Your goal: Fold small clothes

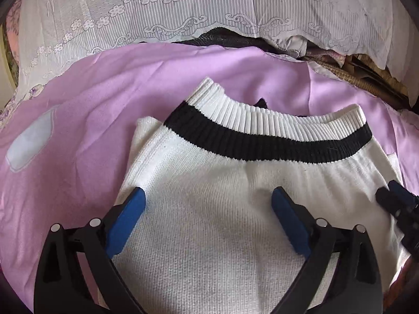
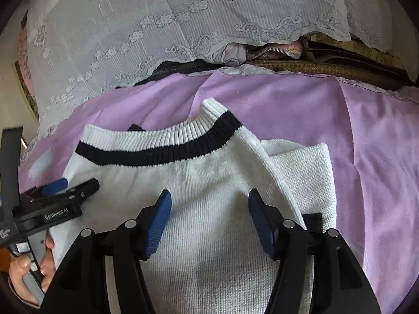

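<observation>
- My left claw (image 1: 208, 196) hangs low over the white sweater (image 1: 235, 196), its blue pads (image 1: 286, 225) spread wide with bare knit between them and nothing pinched.
- My right claw (image 2: 209, 198) sits the same way over the same sweater (image 2: 199, 183), pads (image 2: 158, 225) apart and empty, pointing toward the neck end.
- The sweater lies flat on a purple sheet (image 1: 104, 91), its ribbed collar (image 1: 262, 123) with a black stripe (image 1: 262, 141) at the far side from both cameras.
- The left camera catches the right claw (image 1: 390, 193) coming in at the right edge over the sweater's side; from there I cannot tell how far its fingers are parted.
- The right camera shows what the left does not: a folded sleeve (image 2: 303, 172) lying just right of the body, and the person's hand (image 2: 31, 274) gripping the left claw's handle at the lower left.
- That view also shows the left claw (image 2: 72, 183) side-on, above the sweater's left edge.
- A white lace cloth (image 2: 183, 26) drapes behind the sheet, with dark and brown fabrics (image 2: 314, 65) bunched under its hem.
</observation>
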`<state>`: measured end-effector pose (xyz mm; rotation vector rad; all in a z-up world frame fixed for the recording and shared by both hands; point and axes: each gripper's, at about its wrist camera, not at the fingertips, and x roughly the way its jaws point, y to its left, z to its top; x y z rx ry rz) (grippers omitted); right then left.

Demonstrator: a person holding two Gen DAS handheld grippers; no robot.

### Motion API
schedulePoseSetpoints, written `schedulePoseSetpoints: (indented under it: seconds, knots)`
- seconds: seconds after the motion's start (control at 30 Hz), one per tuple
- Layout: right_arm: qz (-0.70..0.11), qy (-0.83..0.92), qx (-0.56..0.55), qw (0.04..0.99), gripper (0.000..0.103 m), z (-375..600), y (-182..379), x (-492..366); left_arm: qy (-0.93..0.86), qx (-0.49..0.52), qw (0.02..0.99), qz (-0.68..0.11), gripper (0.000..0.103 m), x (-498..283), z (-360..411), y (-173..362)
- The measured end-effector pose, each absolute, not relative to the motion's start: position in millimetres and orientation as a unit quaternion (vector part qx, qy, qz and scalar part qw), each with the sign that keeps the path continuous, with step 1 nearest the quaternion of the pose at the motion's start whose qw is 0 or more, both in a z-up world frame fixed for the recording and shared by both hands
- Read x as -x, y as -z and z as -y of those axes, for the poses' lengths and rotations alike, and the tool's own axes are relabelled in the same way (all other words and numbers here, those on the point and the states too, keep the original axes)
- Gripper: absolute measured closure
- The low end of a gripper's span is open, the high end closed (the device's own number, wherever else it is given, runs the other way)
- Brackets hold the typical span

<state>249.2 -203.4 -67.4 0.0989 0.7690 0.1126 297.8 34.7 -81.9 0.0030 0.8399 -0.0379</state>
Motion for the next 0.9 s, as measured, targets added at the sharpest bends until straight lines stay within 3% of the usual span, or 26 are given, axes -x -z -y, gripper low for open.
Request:
schedulePoseSetpoints:
  seconds: [0.13, 0.5, 0.63, 0.9]
  knots:
    - [-0.374, -0.056, -0.017, 0.926, 0.033, 195.0, 70.7, -246.1, 0.016, -0.004, 0.914, -0.406, 0.007, -296.9, -35.5, 84.7]
    - [-0.317, -0.045, -0.038, 0.947, 0.033, 207.8, 58.3, -213.3, 0.012, -0.002, 0.919, -0.394, 0.006, -282.7, -35.9, 78.9]
    - [-0.342, -0.037, -0.039, 0.938, 0.032, 213.0, 64.5, -213.8, 0.016, -0.004, 0.919, -0.394, 0.006, -272.2, -32.3, 79.2]
    - [-0.363, -0.033, 0.027, 0.931, 0.017, 195.9, 70.7, -204.1, 0.013, -0.012, 0.914, -0.405, 0.005, -253.7, -32.1, 86.7]
